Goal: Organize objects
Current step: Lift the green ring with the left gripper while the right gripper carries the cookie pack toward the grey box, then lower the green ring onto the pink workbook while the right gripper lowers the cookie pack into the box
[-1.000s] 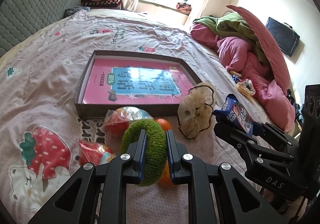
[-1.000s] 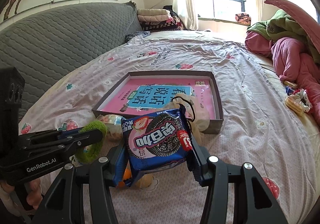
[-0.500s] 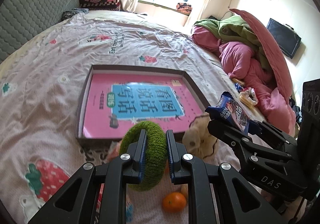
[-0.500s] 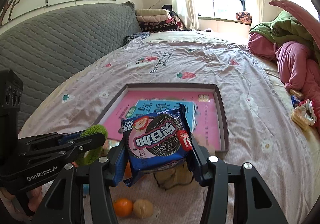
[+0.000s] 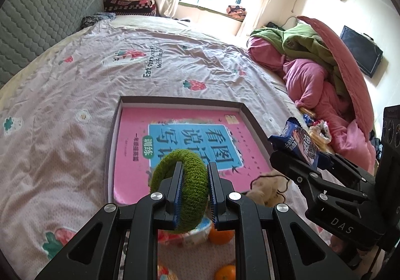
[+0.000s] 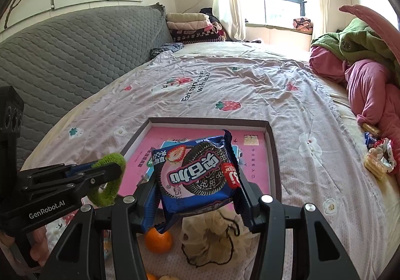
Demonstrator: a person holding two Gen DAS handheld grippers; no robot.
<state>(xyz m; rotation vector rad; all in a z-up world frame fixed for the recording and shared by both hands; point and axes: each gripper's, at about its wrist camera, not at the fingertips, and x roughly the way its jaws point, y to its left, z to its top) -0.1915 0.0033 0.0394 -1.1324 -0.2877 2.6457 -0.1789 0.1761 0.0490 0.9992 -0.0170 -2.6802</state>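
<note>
My left gripper is shut on a green knitted ring, held upright over the near edge of a shallow brown box. A pink book lies flat inside that box. My right gripper is shut on a blue cookie packet, also above the box's near edge. In the left wrist view the right gripper with the packet sits to the right. In the right wrist view the left gripper with the ring sits to the left.
On the bedsheet below the grippers lie oranges, a cream drawstring pouch and wrapped snacks. A pile of pink and green bedding fills the right side. More snack packets lie beside it. A grey headboard stands at the left.
Both grippers have risen and moved forward together, from over the loose items on the sheet to over the box's near edge. Each keeps its hold.
</note>
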